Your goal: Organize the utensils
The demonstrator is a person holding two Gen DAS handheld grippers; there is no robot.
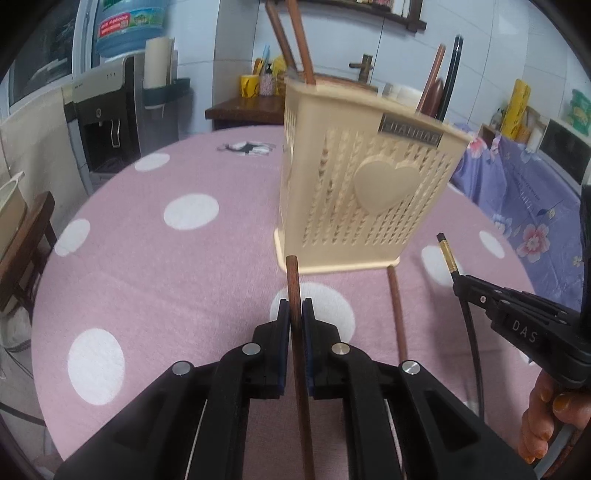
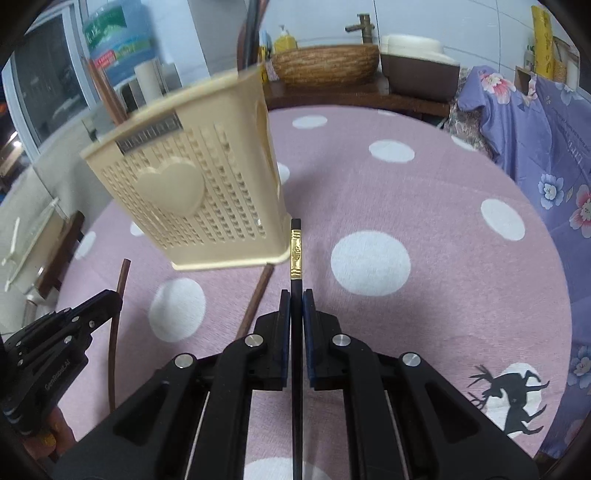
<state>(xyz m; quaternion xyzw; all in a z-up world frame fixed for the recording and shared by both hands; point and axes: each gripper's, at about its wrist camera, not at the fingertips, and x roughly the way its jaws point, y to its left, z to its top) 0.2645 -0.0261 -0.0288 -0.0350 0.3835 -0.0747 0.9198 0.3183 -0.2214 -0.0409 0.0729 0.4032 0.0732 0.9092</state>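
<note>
Cream slotted holder (image 1: 354, 192), heart on front, upright on my counter, brown chopsticks (image 1: 301, 55) inside. Brown chopstick (image 1: 295, 295) in my left gripper; black gold-banded chopstick (image 2: 295, 251) in my right.

Home kitchen or dining corner, lived-in. Round tabletop (image 2: 443, 192) under pink cloth with white polka dots; white-and-black water dispenser (image 1: 105, 122) carrying a blue bottle (image 1: 127, 26); woven brown basin (image 2: 327, 64) beneath a bronze tap (image 2: 364, 27); purple floral cloth (image 2: 535, 122) draped nearby.
</note>
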